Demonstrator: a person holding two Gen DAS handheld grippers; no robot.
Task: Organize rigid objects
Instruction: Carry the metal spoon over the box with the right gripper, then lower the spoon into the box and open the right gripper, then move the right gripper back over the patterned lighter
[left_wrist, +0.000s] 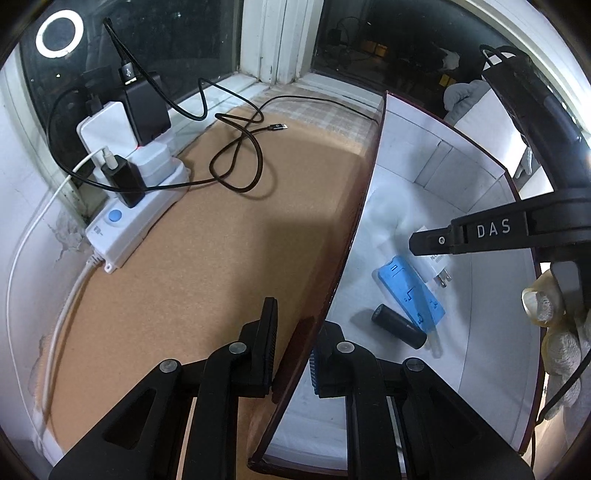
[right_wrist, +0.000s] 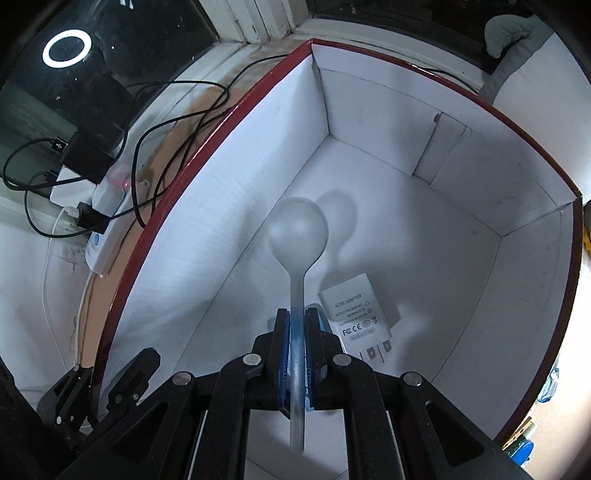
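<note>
Spoon: a translucent plastic spoon (right_wrist: 297, 236) is held above the floor of the box, bowl forward, its handle clamped between the pads of the right hand-held gripper (right_wrist: 296, 332).
Right hand-held gripper: nearly closed, pinching the spoon handle; from the left wrist view its finger marked DAS (left_wrist: 476, 236) reaches into the box.
Box: white inside with a dark red rim (right_wrist: 207, 147), standing on the surface.
Box contents: a white AC adapter (right_wrist: 354, 314) lies flat just beside the spoon handle; a blue flat piece (left_wrist: 410, 291) touches the adapter, with a black cylinder (left_wrist: 399, 325) against it.
Left hand-held gripper: its fingers (left_wrist: 295, 350) straddle the box's left wall, one outside, one inside, close to the wall; whether they press it I cannot tell.
Surface: brown cork-like top (left_wrist: 177, 288).
Beyond: a white power strip (left_wrist: 140, 214) with chargers, and a looped black cable (left_wrist: 240, 158).
</note>
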